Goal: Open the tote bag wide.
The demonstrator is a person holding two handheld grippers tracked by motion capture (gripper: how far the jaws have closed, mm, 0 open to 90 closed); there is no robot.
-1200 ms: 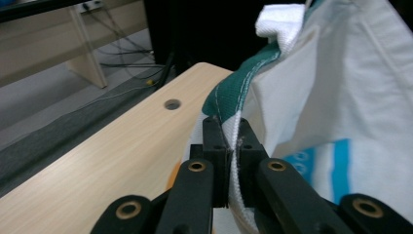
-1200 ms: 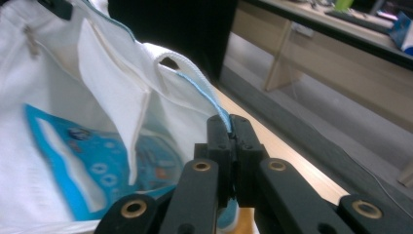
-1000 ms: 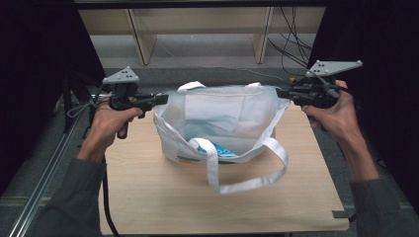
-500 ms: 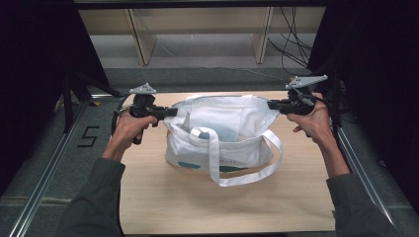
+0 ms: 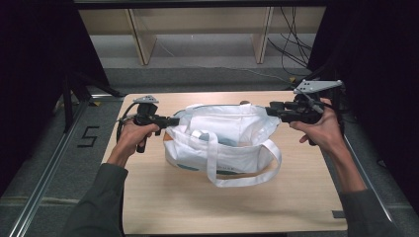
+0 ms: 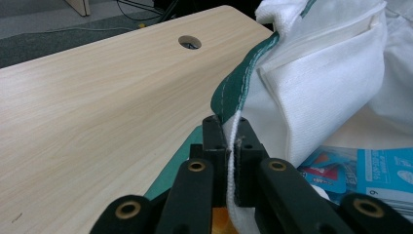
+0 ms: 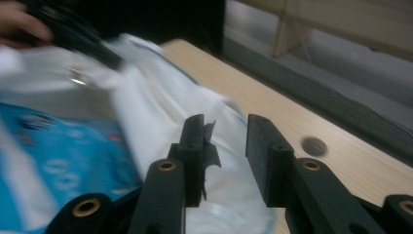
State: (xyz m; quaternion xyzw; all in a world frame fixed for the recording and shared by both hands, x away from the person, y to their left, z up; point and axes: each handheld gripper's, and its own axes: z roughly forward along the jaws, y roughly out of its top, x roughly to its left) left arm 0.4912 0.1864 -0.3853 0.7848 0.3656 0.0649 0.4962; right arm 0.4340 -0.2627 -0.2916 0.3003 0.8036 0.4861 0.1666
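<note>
Bag (image 5: pixel 227 140) nearer now, between left gripper (image 5: pixel 174 120) and right gripper (image 5: pixel 269 110)

I see a pale wood-grain surface (image 5: pixel 163 197) with a round cable hole (image 6: pixel 189 42) in it. Around it the floor (image 5: pixel 207 79) is grey carpet, and a white figure five (image 5: pixel 88 137) is marked on it, with a metal rail (image 5: pixel 44 168) running alongside. Beyond the far edge of the surface stands light wooden furniture (image 5: pixel 197 22), its upright panels (image 5: pixel 138 39) resting on a paler floor strip. Black cables (image 5: pixel 291 44) trail down at the back. Dark curtains (image 5: pixel 34 64) close in both sides, and light falls evenly from above.
</note>
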